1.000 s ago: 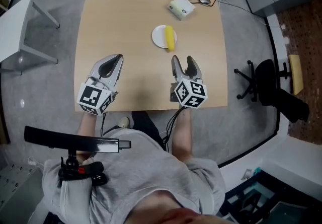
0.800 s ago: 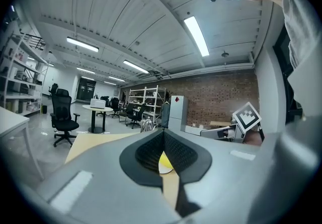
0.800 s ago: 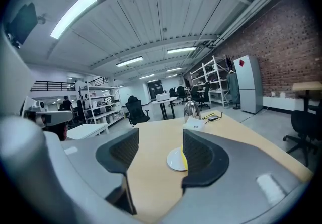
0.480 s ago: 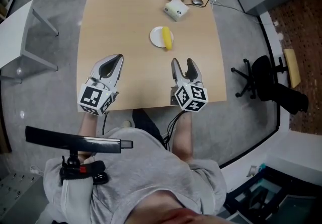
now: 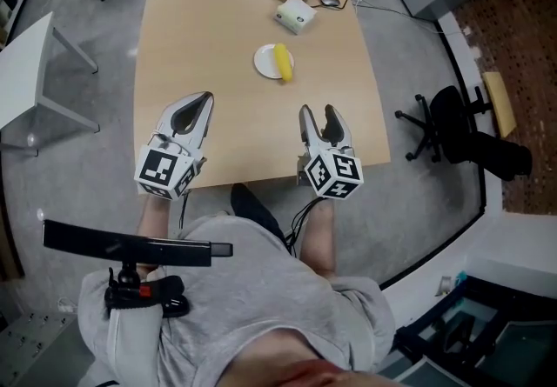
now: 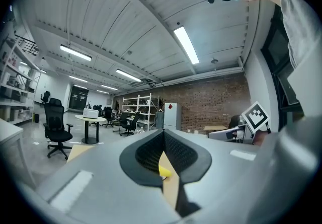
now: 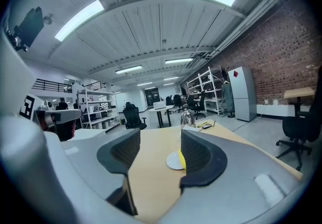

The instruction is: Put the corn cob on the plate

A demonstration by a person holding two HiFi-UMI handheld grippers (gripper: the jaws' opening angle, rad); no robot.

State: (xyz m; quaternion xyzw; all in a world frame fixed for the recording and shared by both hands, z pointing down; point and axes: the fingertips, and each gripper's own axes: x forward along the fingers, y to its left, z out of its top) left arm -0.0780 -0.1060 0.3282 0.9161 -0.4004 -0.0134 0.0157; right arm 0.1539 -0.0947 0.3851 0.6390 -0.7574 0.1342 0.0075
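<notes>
The corn cob [image 5: 283, 63] lay end-on on the plate [image 5: 263, 62] toward the desk's [image 5: 209, 29] far edge, nearer the right gripper [image 5: 318, 116], whose wide, empty fingers had just closed a little, while the left gripper's [image 5: 203, 102] fingers were shut.

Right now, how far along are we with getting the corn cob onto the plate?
Done: the corn cob lies on the plate. In hand: nothing. The left gripper is shut and empty. The right gripper is open, and its jaws have just been closing slightly with nothing between them. Left: nothing visible.
</notes>
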